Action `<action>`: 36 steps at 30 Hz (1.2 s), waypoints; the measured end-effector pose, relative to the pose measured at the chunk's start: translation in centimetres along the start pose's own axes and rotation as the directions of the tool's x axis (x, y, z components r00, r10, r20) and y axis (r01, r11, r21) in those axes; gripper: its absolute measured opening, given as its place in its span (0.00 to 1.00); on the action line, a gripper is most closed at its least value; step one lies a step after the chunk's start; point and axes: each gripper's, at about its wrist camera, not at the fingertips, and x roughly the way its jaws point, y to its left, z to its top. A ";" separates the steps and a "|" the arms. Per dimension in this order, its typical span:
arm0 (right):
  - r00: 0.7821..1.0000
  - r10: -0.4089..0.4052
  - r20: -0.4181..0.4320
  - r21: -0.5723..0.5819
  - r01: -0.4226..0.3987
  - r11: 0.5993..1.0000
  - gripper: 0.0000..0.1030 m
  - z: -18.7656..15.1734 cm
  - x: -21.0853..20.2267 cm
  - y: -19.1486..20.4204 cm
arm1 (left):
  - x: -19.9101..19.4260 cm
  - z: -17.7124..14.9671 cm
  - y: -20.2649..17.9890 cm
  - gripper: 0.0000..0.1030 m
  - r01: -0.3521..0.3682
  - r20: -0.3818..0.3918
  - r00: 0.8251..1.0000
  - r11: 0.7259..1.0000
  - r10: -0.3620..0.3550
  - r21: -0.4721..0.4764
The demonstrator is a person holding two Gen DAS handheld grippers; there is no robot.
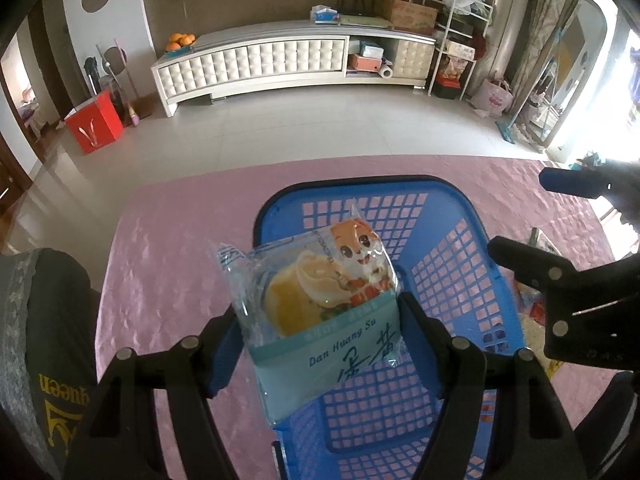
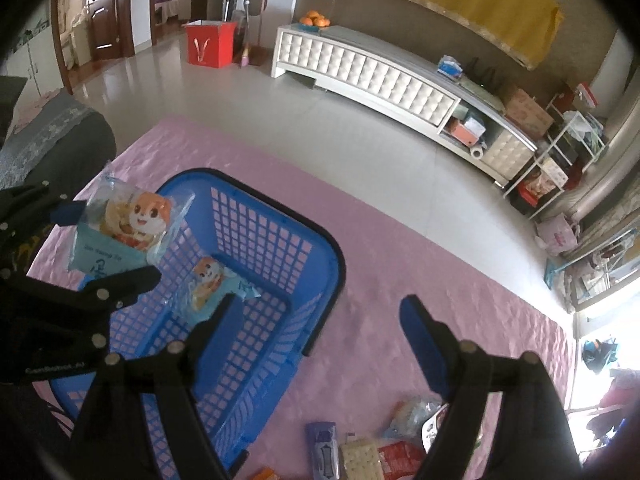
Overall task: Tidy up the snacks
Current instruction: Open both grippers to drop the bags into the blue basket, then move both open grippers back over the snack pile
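Snack pkt (image 1: 320, 312) reads "Dan Huang Su" (sleeve (image 1: 52, 392): "queen").

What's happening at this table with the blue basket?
Someone is sorting snacks into a blue plastic basket on a pink tablecloth. The left hand-held gripper holds a Dan Huang Su pastry packet above the basket. One matching packet already lies inside. The right hand-held gripper is open and empty, near loose snacks still on the cloth.

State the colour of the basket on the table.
The basket is blue, with a lattice of holes; the right wrist view shows it best.
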 end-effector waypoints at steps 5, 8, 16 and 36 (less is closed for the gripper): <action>1.000 0.002 -0.010 0.043 -0.001 0.999 0.82 -0.2 0.5 -1.1 | 0.5 0.4 -0.8 0.68 0.021 -0.011 1.000 1.000 -0.021 0.013; 1.000 0.008 -0.017 0.065 -0.007 0.998 0.82 -0.6 0.8 -1.7 | 0.9 0.8 -1.7 0.68 0.034 -0.021 0.999 0.999 -0.034 0.022; 1.000 0.011 -0.021 0.166 -0.008 0.986 0.82 -1.8 1.5 -4.6 | 2.9 2.3 -3.5 0.70 0.055 -0.062 0.997 0.998 -0.054 0.026; 0.999 0.017 0.043 0.248 -0.028 0.968 0.82 -3.8 -2.8 -7.1 | -0.2 1.8 -7.2 0.80 0.096 -0.057 0.994 0.994 -0.094 0.049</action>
